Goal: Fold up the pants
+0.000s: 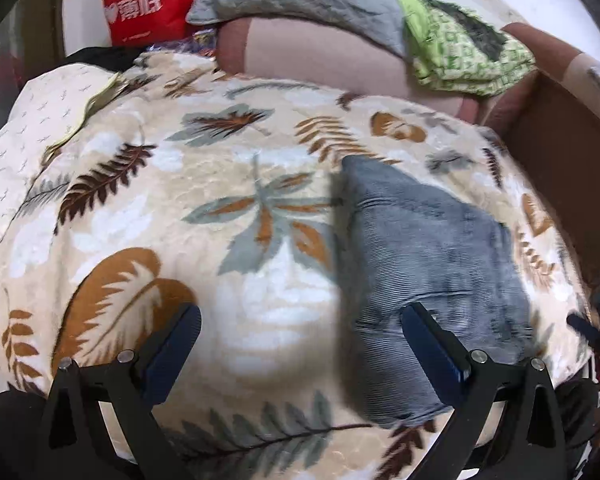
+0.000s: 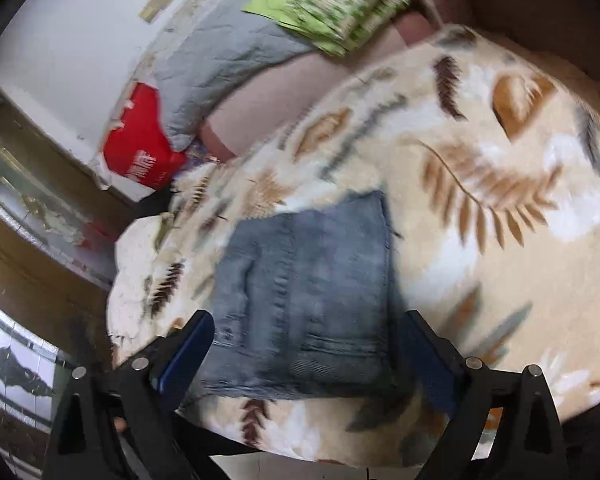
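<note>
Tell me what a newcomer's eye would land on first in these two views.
The folded grey-blue pants stand out first, lying as a compact bundle on the cream leaf-print blanket that fills both views. Both the left gripper and the right gripper hang open above it, gripping nothing. At the back, a red bag and a green patterned cloth catch the eye.

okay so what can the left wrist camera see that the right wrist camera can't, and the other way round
Only the left wrist view shows the other gripper's dark tip at its right edge and a white quilted cover with a pale bird print at far left.

Only the right wrist view shows the pants' stitched seams and the framed pieces on the white wall.

Both show the folded grey pants on the leaf-print blanket, the red bag, the green patterned cloth, and open, empty jaws.
</note>
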Available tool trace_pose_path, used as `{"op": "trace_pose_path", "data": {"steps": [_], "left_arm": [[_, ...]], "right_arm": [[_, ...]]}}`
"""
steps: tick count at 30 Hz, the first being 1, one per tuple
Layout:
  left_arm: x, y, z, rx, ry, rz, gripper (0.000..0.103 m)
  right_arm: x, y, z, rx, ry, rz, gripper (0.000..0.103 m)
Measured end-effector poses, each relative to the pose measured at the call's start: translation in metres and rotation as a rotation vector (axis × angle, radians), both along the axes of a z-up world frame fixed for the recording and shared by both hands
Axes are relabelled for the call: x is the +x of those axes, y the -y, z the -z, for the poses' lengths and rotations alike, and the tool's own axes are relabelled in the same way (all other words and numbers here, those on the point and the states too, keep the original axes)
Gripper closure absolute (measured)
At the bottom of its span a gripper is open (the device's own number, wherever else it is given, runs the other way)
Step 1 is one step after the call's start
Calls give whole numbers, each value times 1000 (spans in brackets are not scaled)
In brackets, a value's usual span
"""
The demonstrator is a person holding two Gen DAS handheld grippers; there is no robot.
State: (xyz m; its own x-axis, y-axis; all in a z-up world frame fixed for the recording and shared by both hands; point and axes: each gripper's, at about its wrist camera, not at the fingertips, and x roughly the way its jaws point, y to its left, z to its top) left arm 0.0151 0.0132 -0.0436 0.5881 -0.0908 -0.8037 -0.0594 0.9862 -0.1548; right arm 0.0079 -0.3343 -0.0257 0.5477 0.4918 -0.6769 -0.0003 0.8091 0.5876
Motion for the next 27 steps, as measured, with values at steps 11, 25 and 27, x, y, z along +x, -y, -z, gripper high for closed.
{"op": "trace_pose_path", "data": {"steps": [11,25,27], "left_arm": [[24,-3,21,-73,-79,3,2],[25,-10,11,-167,-108,-21,2],[31,-10,13,-231,-143,-2,2]], "right_arm": [[-9,21,35,92,-95,61,8],[-6,35,27,156,-97,60,8],[7,40,28,179,-116,28,8]]}}
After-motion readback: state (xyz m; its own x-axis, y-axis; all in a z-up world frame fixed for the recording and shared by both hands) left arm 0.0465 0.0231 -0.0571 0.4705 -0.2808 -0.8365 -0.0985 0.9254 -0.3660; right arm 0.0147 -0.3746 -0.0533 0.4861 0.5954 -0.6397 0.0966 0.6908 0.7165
